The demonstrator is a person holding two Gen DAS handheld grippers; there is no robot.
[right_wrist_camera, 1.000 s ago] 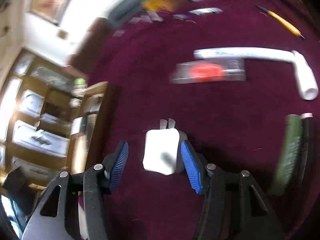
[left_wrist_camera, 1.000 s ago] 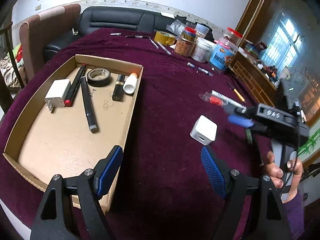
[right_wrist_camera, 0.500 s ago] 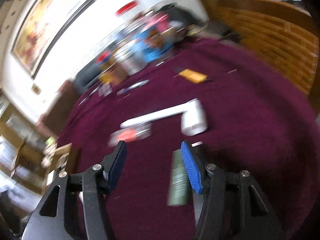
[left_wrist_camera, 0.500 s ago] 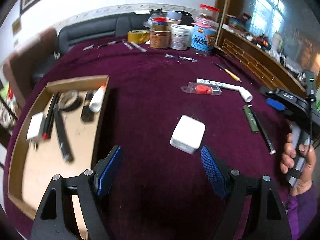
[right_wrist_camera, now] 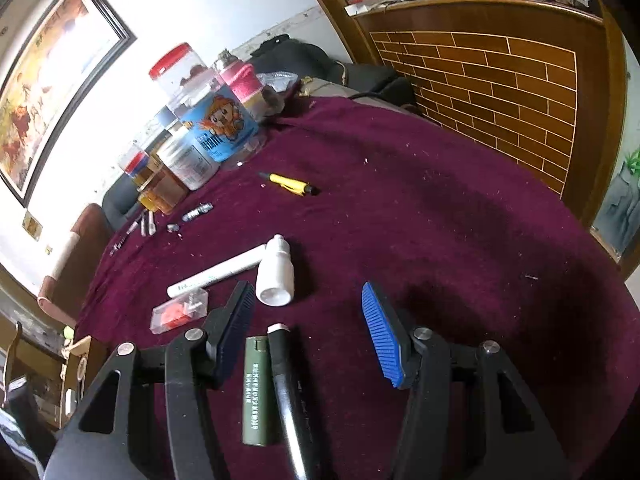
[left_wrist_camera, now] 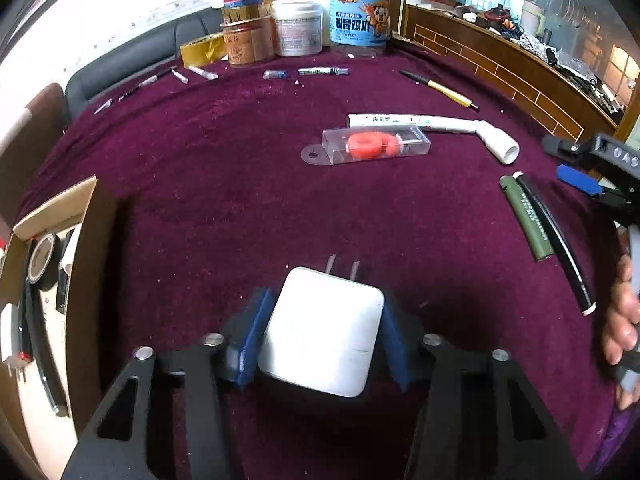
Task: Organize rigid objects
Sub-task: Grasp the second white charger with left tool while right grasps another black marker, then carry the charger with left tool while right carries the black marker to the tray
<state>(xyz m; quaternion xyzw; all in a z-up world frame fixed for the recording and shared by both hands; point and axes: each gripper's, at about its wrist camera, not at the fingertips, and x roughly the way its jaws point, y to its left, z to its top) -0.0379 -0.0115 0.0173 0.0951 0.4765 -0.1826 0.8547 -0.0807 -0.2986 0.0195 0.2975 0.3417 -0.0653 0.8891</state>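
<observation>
A white plug charger (left_wrist_camera: 324,330) lies on the purple cloth with its prongs pointing away. My left gripper (left_wrist_camera: 325,305) is closing on it, and both blue pads touch its sides. My right gripper (right_wrist_camera: 308,328) stands open low over a green cylinder (right_wrist_camera: 256,388) and a black pen (right_wrist_camera: 286,376). Both lie between its fingers, untouched. In the left wrist view the same green cylinder (left_wrist_camera: 526,216) and black pen (left_wrist_camera: 552,236) lie at the right, near the right gripper (left_wrist_camera: 588,184). The cardboard tray (left_wrist_camera: 60,204) is at the left edge.
The tray holds a tape roll (left_wrist_camera: 40,260) and dark pens. On the cloth lie a clear box with a red ring (left_wrist_camera: 368,146), a white marker (right_wrist_camera: 218,272), a white bottle (right_wrist_camera: 276,272) and a yellow pen (right_wrist_camera: 290,183). Jars (left_wrist_camera: 360,12) stand at the back.
My left gripper swung from the tray to the charger, dropped over it and narrowed its jaws onto it. My right gripper left the charger and now hangs over the green cylinder and pen.
</observation>
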